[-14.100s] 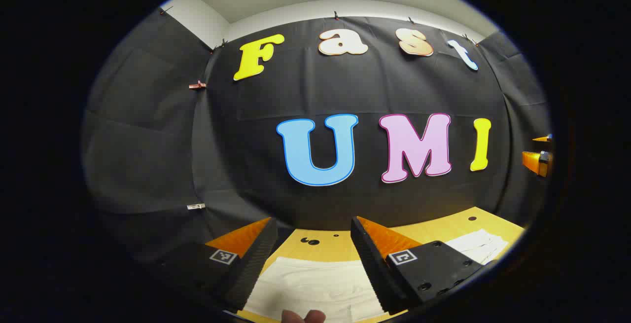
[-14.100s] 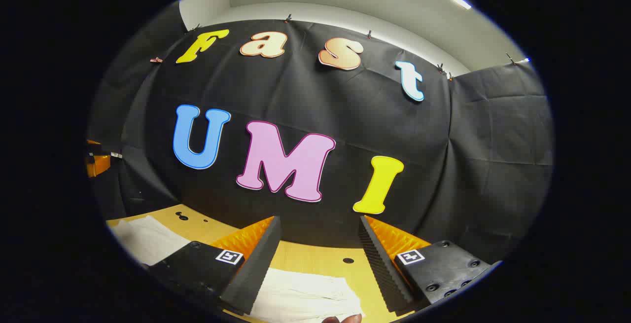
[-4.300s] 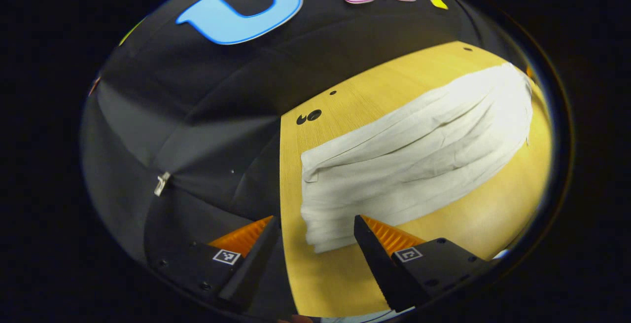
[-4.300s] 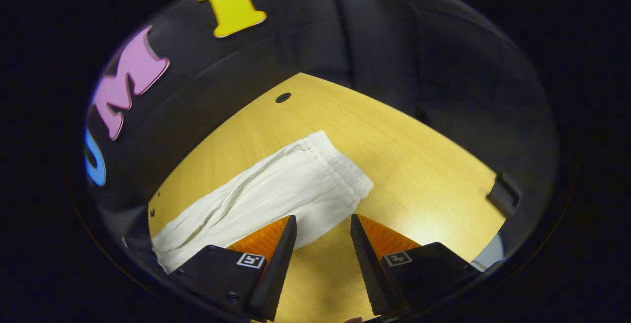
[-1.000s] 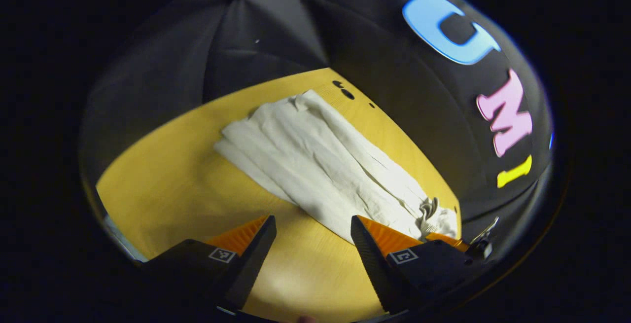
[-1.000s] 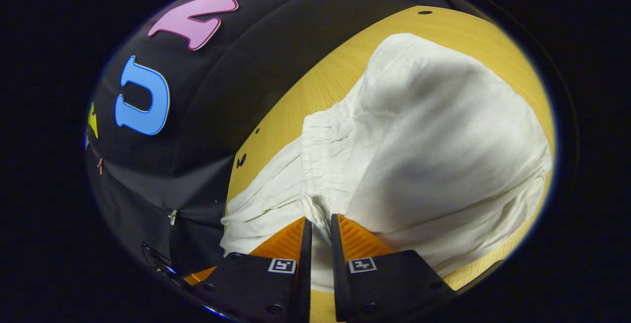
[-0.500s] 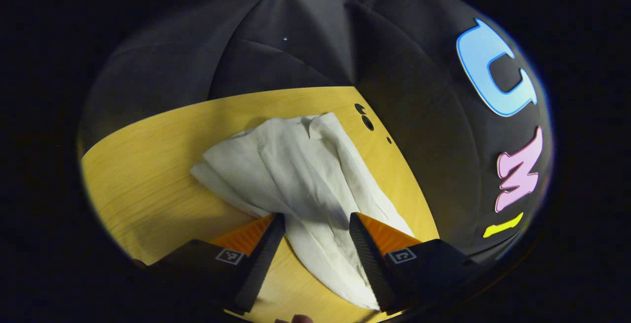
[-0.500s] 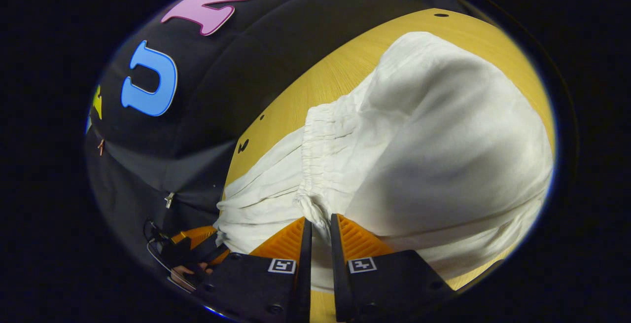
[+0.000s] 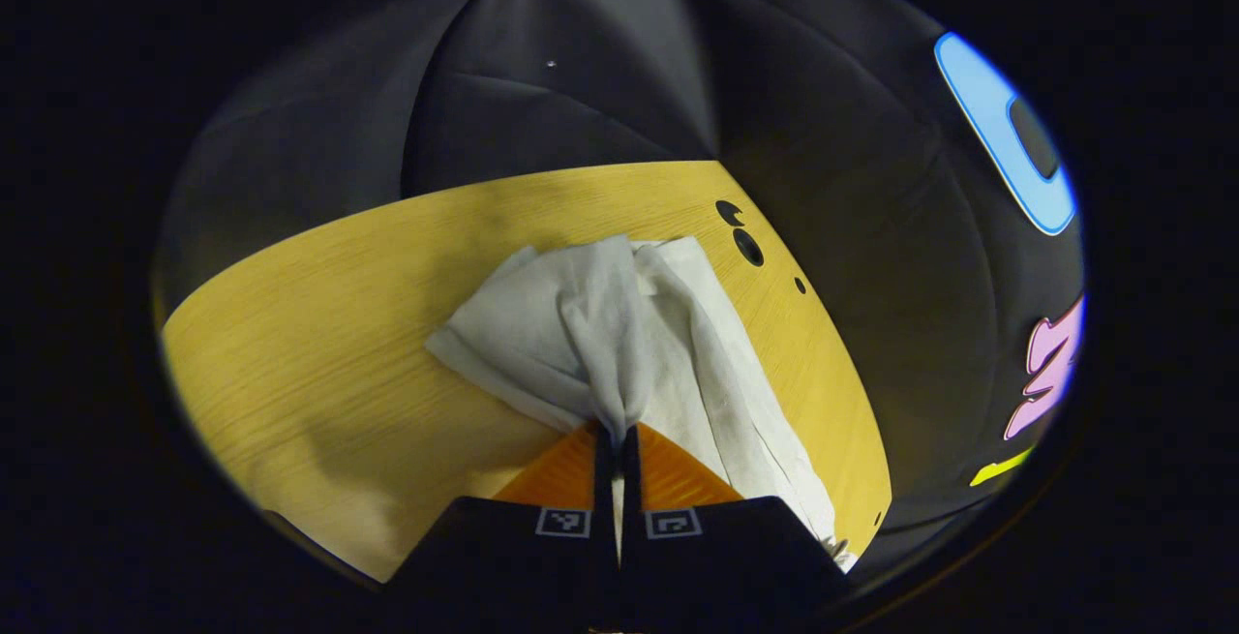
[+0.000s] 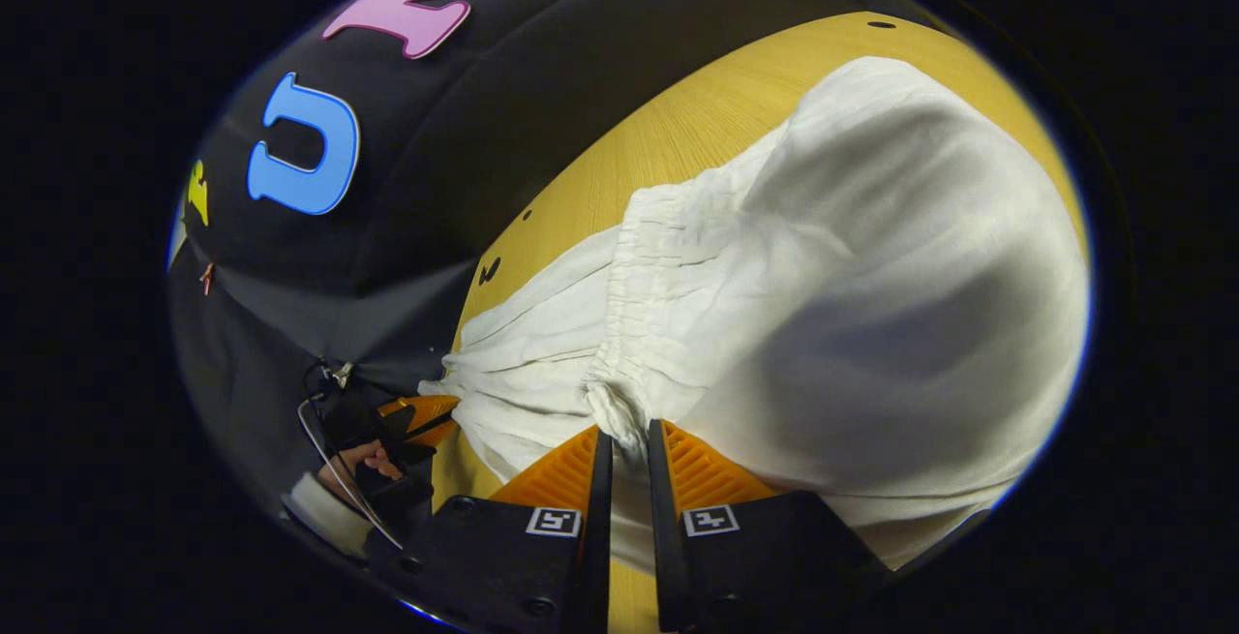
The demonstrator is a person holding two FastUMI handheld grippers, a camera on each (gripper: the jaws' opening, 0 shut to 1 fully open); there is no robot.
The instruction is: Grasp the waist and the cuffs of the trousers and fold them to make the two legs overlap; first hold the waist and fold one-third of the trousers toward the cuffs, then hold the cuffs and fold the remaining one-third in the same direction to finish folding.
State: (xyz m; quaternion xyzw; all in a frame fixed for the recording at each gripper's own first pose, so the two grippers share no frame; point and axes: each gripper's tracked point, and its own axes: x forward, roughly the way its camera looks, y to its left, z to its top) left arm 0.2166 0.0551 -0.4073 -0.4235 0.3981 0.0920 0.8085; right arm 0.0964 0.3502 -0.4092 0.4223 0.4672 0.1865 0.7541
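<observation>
L claw (image 9: 617, 436) now clamped on trousers (image 9: 600, 324).

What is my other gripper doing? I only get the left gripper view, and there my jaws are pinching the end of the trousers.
Observer: The right gripper is shut on the white trousers, right at the elastic waistband.
Operator: Is the waist up in the air?
Observer: I can't tell. The cloth bulges big and close in front of that camera, over the wooden table.
Operator: Can you see me from there?
Observer: Yes. Your left gripper is at the far end of the trousers, with a hand in a pale sleeve holding it.
</observation>
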